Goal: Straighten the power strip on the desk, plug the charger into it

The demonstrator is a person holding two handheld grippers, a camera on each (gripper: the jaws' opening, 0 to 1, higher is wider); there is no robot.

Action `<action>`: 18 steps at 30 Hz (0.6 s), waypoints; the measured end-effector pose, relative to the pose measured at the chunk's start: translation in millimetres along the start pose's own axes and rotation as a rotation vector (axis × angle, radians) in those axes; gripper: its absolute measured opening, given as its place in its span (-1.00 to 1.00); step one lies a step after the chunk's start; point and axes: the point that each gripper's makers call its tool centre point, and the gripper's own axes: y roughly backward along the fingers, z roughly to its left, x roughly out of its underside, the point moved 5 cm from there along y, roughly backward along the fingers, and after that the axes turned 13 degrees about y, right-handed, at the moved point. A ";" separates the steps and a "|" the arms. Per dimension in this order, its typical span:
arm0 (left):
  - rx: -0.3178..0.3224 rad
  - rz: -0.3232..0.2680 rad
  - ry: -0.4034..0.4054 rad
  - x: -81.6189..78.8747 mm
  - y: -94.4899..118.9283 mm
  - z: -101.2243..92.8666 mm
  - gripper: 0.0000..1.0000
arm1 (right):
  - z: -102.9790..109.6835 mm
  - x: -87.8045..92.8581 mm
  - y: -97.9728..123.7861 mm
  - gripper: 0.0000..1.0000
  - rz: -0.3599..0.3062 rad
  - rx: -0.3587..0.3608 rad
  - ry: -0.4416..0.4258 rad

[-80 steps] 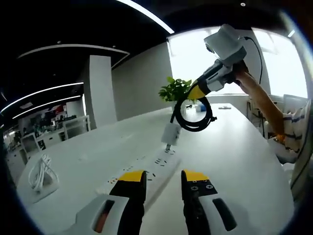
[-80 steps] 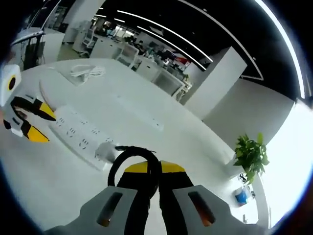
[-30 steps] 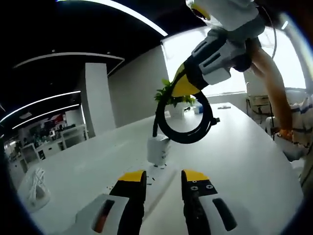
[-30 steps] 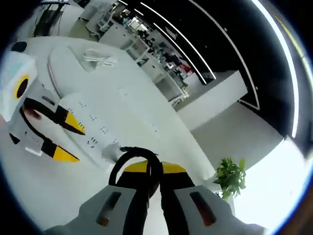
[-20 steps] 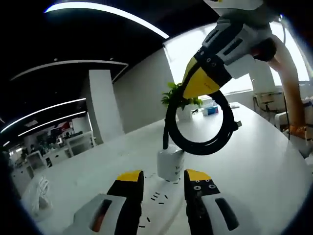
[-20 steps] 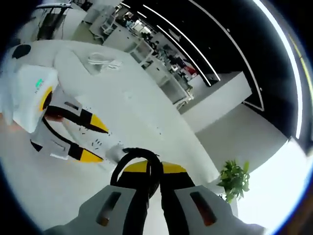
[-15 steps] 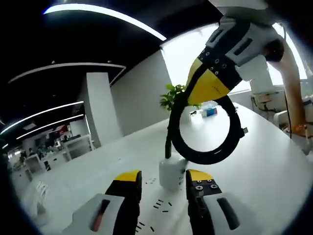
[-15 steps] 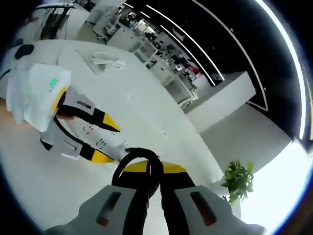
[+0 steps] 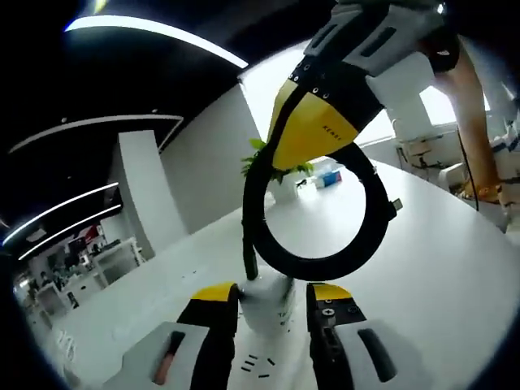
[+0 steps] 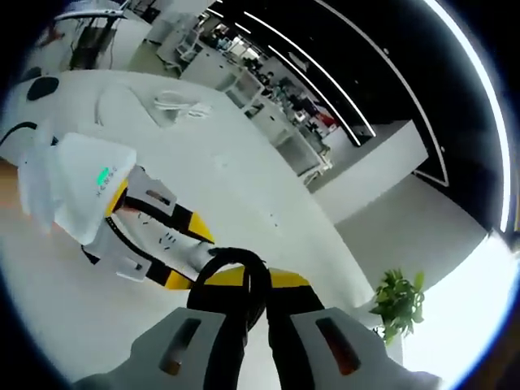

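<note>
Big white worktop (image 10: 268,171), pretty bare. A power strip (image 9: 260,361) lies on it, socket slots up. A bundled white cable (image 10: 183,103) sits well off at the far end, and a potted plant (image 10: 398,305) on the other side.

White charger (image 9: 266,302) with coiled black cable (image 9: 313,213) stands on white power strip (image 9: 262,363).

Small lettering on the right gripper (image 9: 318,130) is too blurred to read.

Opposed close views, charger (image 9: 264,302) shared.
</note>
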 end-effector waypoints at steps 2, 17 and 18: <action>-0.009 0.002 -0.015 -0.5 0.0 2.8 -0.42 | 0.0 0.3 -0.1 -0.89 -0.006 -0.003 0.007; 0.028 -0.026 -0.018 0.7 -1.2 5.8 -0.44 | -0.2 0.1 1.2 -0.85 -0.147 -0.071 0.009; 0.031 -0.027 -0.020 0.7 -1.3 5.6 -0.45 | -1.0 1.4 1.9 -0.84 -0.154 -0.087 0.004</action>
